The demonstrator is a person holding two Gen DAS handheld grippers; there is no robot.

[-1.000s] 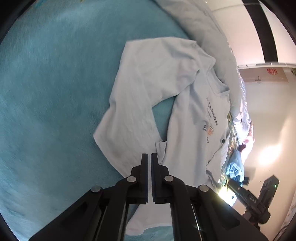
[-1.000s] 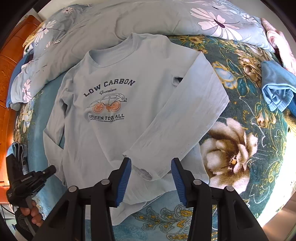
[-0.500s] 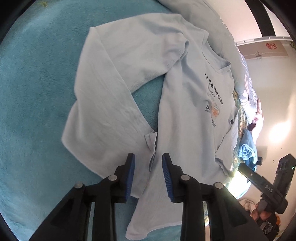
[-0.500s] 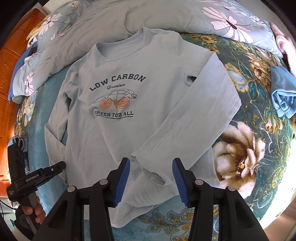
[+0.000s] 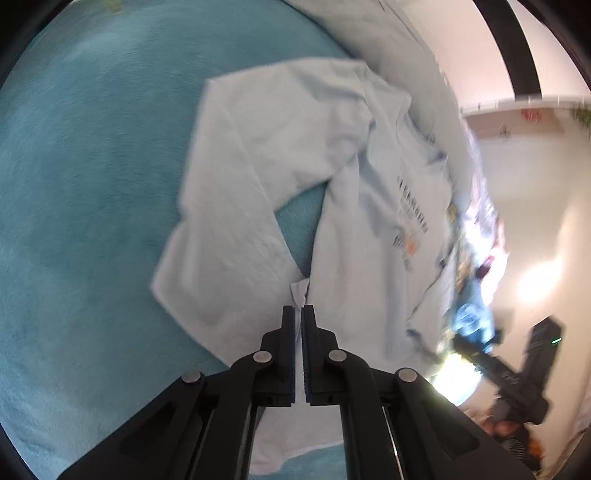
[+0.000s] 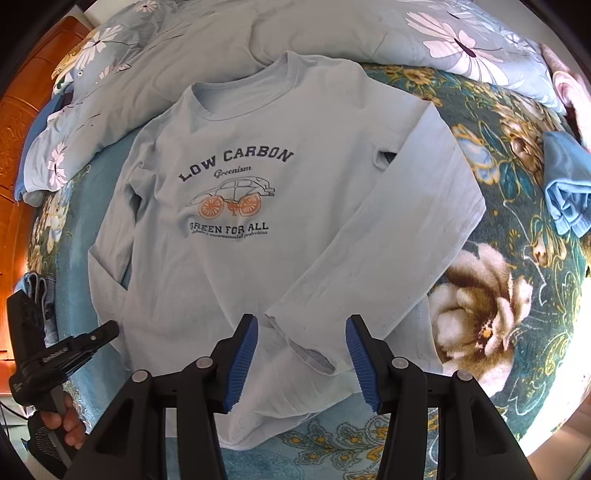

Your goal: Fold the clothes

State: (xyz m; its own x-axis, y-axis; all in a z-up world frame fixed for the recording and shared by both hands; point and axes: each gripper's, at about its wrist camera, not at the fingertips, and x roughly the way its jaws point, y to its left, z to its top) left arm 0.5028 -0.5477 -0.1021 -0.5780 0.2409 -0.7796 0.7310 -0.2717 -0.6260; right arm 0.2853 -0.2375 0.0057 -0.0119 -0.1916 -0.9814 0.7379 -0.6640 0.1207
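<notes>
A pale blue long-sleeved shirt [image 6: 314,122] printed "LOW CARBON" lies face up on the bed, both sleeves folded down along its sides. My right gripper [image 6: 302,325] hangs open, pointing down over the right sleeve's cuff [image 6: 314,358], its blue pads clear of the cloth. In the left wrist view the shirt [image 5: 258,147] runs away to the right. My left gripper [image 5: 298,308] is shut at the left sleeve's cuff [image 5: 300,290], whose corner stands up into the fingertips. The left gripper [image 6: 107,328] also shows at the shirt's lower left edge.
A pale floral quilt [image 6: 332,29] is bunched along the far side. A folded blue garment [image 6: 565,184] lies at the right on the dark floral bedspread [image 6: 480,295]. Teal blanket [image 5: 74,184] spreads left of the shirt. A wooden headboard [image 6: 14,122] stands at far left.
The left jaws parted over the sleeve's cuff half a second ago and have shut again at its corner. The right jaws stand slightly wider, and the shirt looks a little nearer.
</notes>
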